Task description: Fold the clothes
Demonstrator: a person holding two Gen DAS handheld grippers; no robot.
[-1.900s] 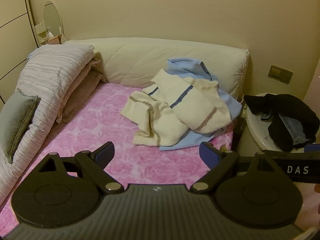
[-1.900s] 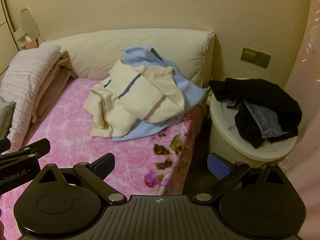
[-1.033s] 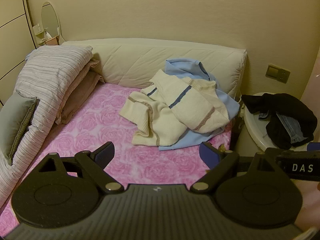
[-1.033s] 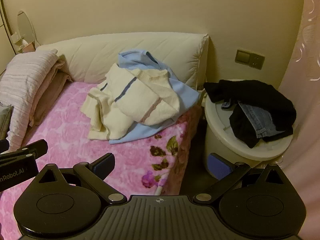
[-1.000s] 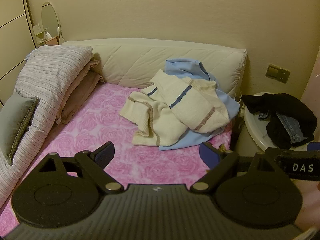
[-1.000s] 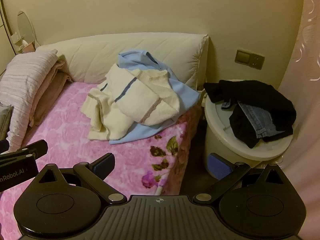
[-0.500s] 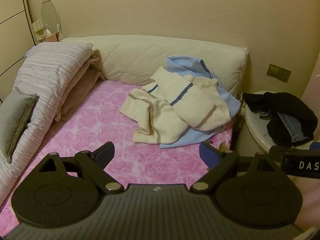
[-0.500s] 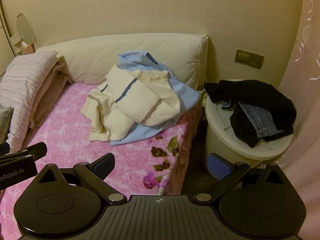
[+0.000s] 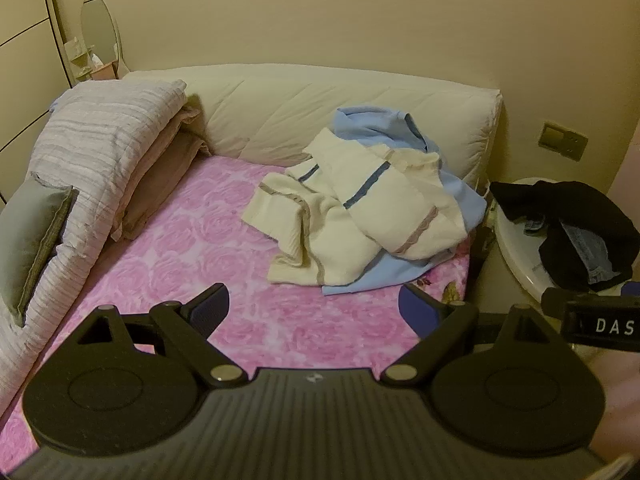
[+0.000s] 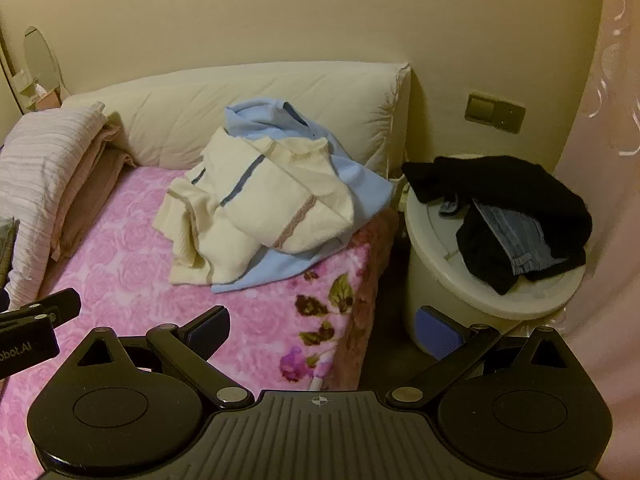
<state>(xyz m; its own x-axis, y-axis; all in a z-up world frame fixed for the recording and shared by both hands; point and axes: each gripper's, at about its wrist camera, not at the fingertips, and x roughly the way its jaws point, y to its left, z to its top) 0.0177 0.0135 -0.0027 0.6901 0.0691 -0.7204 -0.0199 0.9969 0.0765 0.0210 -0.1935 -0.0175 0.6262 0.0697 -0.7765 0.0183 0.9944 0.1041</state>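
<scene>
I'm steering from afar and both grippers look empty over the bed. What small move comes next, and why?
Probably ease both open grippers, left gripper and right gripper, forward toward the cream striped sweater. It lies crumpled on top of the light blue garment on the pink blanket, so it comes off first, and neither gripper touches it.

Left black plastic two-finger gripper (image 9: 314, 311): a ribbed dark-grey central housing is flanked by two round black discs, each marked with a shallow recessed circle. Angled black link arms are pinned to the housing by silver round-headed screws; smaller silver screws are seen at the outer pivots, beside triangular cut-outs. Blue pads (image 9: 210, 312) are fitted on the fingers. A small pale emblem is printed at the housing's front edge.

Right black plastic two-finger gripper (image 10: 322, 326): the same build is shown, with a crosshair mark printed on the housing. White lettering "DAS" is carried on its side, seen from the left wrist view.
</scene>
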